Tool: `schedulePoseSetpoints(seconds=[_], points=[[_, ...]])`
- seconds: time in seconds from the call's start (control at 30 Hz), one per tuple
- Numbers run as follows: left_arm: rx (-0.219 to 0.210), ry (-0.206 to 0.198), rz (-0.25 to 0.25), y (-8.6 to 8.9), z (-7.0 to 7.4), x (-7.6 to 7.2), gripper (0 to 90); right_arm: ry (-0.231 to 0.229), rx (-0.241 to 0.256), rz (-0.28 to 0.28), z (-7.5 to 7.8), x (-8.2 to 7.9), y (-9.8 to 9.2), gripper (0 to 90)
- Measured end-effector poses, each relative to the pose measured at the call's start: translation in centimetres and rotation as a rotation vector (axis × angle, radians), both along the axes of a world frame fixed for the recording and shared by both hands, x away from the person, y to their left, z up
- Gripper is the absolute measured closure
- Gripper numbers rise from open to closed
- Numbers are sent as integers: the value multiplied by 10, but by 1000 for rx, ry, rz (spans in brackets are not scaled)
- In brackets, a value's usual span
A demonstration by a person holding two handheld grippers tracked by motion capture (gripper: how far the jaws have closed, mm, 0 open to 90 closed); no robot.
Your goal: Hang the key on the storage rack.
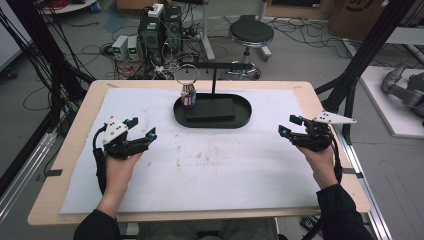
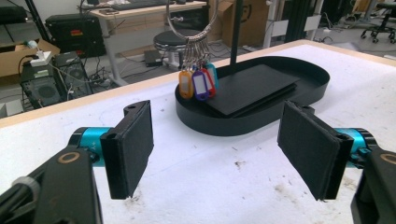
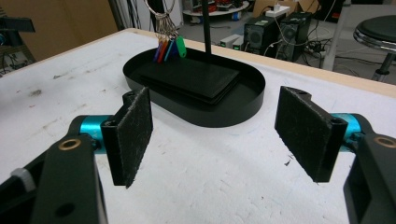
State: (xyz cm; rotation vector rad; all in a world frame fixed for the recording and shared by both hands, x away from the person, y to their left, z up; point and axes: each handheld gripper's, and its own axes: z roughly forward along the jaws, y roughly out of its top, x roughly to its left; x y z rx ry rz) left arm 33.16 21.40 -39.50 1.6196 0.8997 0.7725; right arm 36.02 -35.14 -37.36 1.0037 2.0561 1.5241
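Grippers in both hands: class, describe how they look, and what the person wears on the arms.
Each hand-held black gripper, left and right, has two jaws faced with flat, rough black rectangular pads on turquoise metal collars. A pale grey three-cornered plate tops each, and a black cable trails off. Dark long sleeves cover both forearms.

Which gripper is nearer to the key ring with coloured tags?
The left gripper is nearer, though only slightly. It sits before the key ring, to its left; the right gripper sits farther off, to its right. Both have open jaws and touch nothing.
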Motion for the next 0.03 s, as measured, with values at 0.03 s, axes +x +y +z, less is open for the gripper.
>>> schedulePoseSetpoints(seconds=[0.03], points=[[0, 0, 0, 0, 0, 0, 267, 0, 0, 0, 0, 0, 0, 280]])
